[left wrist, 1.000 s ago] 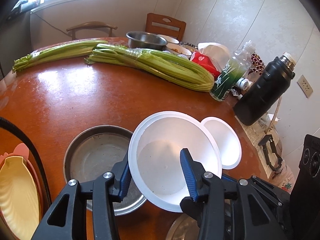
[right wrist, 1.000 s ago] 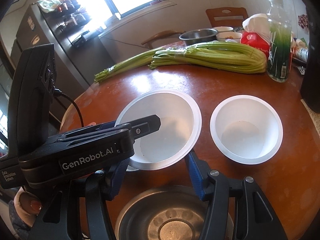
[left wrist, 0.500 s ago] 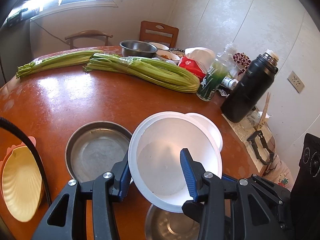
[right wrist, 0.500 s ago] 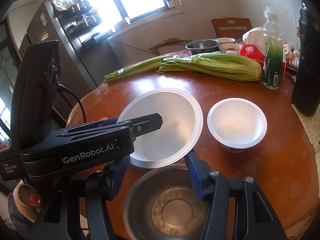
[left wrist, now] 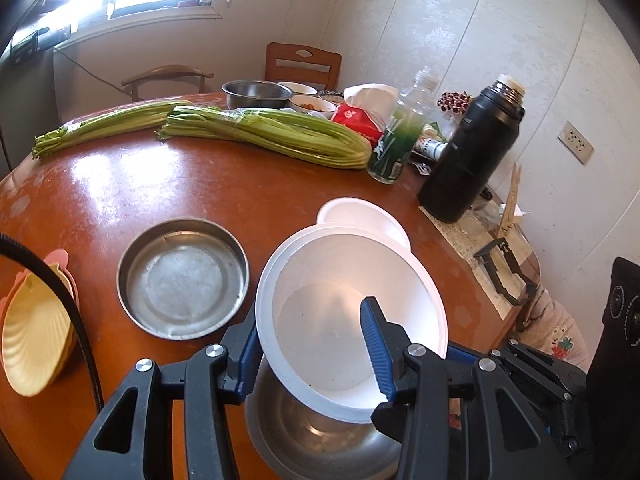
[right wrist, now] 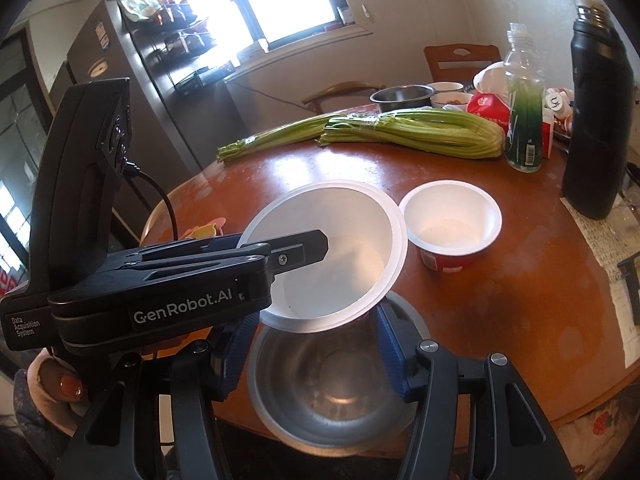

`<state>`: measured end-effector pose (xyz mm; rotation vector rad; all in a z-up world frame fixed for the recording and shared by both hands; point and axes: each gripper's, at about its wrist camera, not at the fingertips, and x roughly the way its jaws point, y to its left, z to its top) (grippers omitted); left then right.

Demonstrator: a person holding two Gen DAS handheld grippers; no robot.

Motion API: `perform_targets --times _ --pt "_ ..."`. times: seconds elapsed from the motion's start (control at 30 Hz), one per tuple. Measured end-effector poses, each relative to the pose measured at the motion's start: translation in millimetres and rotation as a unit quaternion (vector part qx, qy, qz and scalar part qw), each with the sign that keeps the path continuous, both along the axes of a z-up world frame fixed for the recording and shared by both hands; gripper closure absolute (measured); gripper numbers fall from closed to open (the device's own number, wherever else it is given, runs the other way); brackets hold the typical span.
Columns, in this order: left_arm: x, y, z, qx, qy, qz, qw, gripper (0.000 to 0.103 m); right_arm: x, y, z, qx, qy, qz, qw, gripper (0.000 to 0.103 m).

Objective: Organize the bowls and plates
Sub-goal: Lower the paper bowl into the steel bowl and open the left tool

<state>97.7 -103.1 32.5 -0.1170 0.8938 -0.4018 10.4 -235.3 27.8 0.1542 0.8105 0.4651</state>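
While my left gripper point(left wrist: 312, 344) pinches the white bowl's point(left wrist: 340, 320) rim, one finger inside, tilted above the steel bowl point(right wrist: 328, 396), my right gripper point(right wrist: 316, 352) gapes around that.

On the table are two white bowls, one large point(left wrist: 352, 320) and one small point(right wrist: 450, 220), two celery bundles point(left wrist: 272, 136) point(left wrist: 104, 126), three steel vessels point(left wrist: 182, 278) point(right wrist: 328, 392) point(left wrist: 256, 94), one green bottle point(left wrist: 394, 148), one black thermos point(left wrist: 472, 156), one yellow shell dish point(left wrist: 34, 344).
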Motion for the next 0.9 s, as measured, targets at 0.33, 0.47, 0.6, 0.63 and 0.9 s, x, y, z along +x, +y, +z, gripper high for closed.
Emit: perform_targets --times 0.33,0.47,0.6,0.63,0.9 --pt "-16.7 -5.5 -24.1 0.015 0.028 -0.006 0.9995 0.057 -20.0 -2.8 -16.3 -0.020 0.014 0.013 1.000 0.043" --pt "-19.9 -9.8 -32.7 0.025 0.036 -0.010 0.9990 0.057 -24.6 -5.1 -24.3 -0.027 0.022 0.013 0.999 0.043" --pt "-23.0 -15.9 -38.8 0.036 0.041 -0.015 0.9984 0.057 -26.3 -6.2 -30.4 -0.035 0.027 0.012 0.999 0.043" --pt "-23.4 -16.9 -40.0 0.038 0.041 -0.016 0.9983 0.057 -26.8 -6.0 -31.8 -0.036 0.029 0.012 0.999 0.043" --pt "-23.9 -18.1 -52.2 0.055 0.052 -0.010 0.9971 0.057 -27.3 -2.4 -38.6 -0.053 0.037 0.015 0.998 0.043"
